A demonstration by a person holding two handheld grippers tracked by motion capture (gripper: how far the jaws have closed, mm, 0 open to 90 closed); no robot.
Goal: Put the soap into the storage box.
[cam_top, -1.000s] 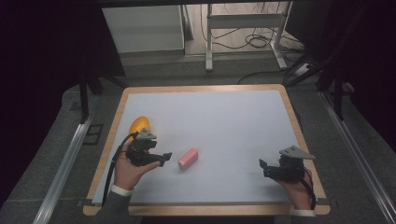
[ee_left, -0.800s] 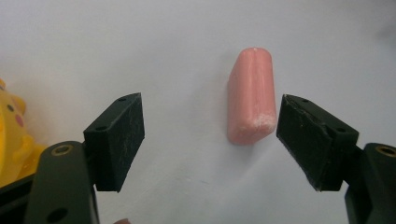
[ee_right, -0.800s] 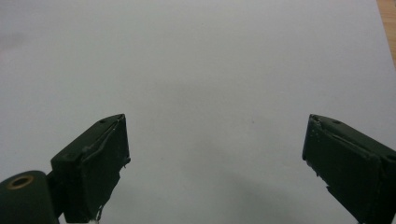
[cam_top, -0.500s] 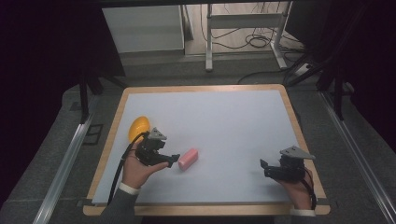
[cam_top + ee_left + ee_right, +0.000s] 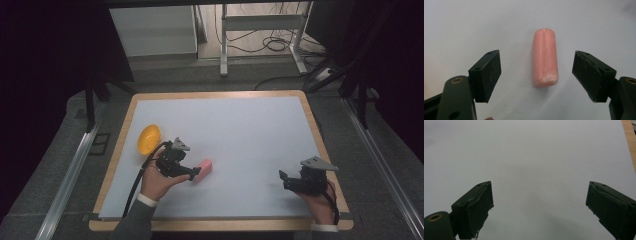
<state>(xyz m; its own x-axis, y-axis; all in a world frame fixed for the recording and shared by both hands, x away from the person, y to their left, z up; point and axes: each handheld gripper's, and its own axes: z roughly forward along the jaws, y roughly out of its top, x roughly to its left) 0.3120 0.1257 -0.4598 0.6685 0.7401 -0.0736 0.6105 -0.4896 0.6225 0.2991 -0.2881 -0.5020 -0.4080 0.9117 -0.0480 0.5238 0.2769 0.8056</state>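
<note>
A pink sausage-shaped piece (image 5: 204,168) lies on the white table sheet (image 5: 235,130) at the left front. My left gripper (image 5: 192,172) is right at its near end, jaws open on either side of it. In the left gripper view the pink piece (image 5: 545,57) lies lengthwise between the two black pads (image 5: 487,75), touching neither; the left gripper (image 5: 536,75) holds nothing. My right gripper (image 5: 283,179) rests at the right front, open, and in its own view the right gripper (image 5: 539,207) has bare white sheet between its jaws.
A yellow bowl (image 5: 149,138) sits near the left edge, just behind my left hand. The wooden table border (image 5: 220,94) frames the sheet. Metal rails (image 5: 67,175) run along both sides of the table, and desk legs and cables lie beyond the far edge.
My left gripper has moved right, away from the yellow bowl, up to the pink piece, which now lies between its open jaws. The right gripper has stayed put.
</note>
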